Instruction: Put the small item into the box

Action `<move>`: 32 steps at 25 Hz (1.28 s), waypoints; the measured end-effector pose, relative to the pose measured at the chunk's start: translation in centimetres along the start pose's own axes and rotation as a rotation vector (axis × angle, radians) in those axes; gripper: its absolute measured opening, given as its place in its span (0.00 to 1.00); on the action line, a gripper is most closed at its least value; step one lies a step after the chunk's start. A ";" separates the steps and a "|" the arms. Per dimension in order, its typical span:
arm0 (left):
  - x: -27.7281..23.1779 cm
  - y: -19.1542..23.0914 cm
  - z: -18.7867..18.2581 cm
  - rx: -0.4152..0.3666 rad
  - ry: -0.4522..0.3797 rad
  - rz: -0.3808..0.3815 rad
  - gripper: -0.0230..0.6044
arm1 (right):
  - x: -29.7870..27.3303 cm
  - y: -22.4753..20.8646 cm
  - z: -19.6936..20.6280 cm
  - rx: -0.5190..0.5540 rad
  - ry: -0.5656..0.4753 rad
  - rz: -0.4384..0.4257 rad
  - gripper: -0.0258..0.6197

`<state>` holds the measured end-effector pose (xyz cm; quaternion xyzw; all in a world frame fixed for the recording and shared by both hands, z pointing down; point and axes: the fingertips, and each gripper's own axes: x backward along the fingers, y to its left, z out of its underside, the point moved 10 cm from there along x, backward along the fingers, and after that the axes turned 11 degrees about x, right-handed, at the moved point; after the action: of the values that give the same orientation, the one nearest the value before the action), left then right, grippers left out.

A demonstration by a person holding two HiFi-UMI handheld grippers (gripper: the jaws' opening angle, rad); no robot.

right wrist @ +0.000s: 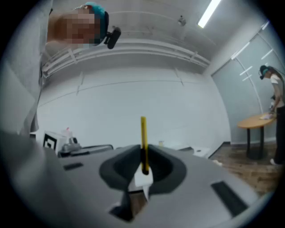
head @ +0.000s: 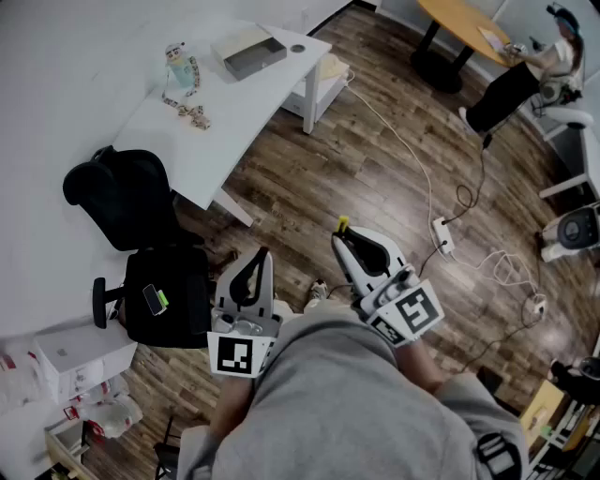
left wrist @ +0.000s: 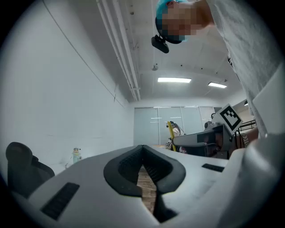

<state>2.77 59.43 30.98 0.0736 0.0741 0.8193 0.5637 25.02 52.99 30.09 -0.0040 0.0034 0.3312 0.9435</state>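
Note:
My right gripper [head: 343, 234] is shut on a small thin yellow item [head: 343, 223] with a white base, held close to my body over the wood floor. In the right gripper view the yellow item [right wrist: 143, 141] sticks straight up from between the closed jaws of the right gripper [right wrist: 143, 171]. Beside it, my left gripper [head: 255, 261] is shut with nothing in it; the left gripper view shows only floor behind the left gripper [left wrist: 143, 153]. An open grey box [head: 249, 52] lies on the white table [head: 234, 112] far ahead, well away from both grippers.
A small toy figure [head: 178, 71] with a chain stands on the table. A black office chair [head: 127, 202] and a black bag [head: 169, 298] are at the left. A power strip [head: 442, 237] with cables lies on the floor at right. A person [head: 525, 70] stands by a round wooden table [head: 461, 21].

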 end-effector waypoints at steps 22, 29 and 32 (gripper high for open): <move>-1.9 -3.1 1.2 -0.016 0.040 0.031 0.09 | 2.8 -2.1 1.3 -0.037 0.003 0.023 0.15; -3.2 -4.2 1.6 -0.011 0.030 0.059 0.09 | 4.3 -3.1 1.4 -0.057 -0.005 0.041 0.15; -3.9 -4.7 1.8 -0.009 0.037 0.071 0.09 | 5.0 -3.8 1.7 -0.072 0.004 0.061 0.15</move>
<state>8.79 57.54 31.66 0.0586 0.0782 0.8403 0.5332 31.34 53.17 31.75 -0.0383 -0.0067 0.3596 0.9323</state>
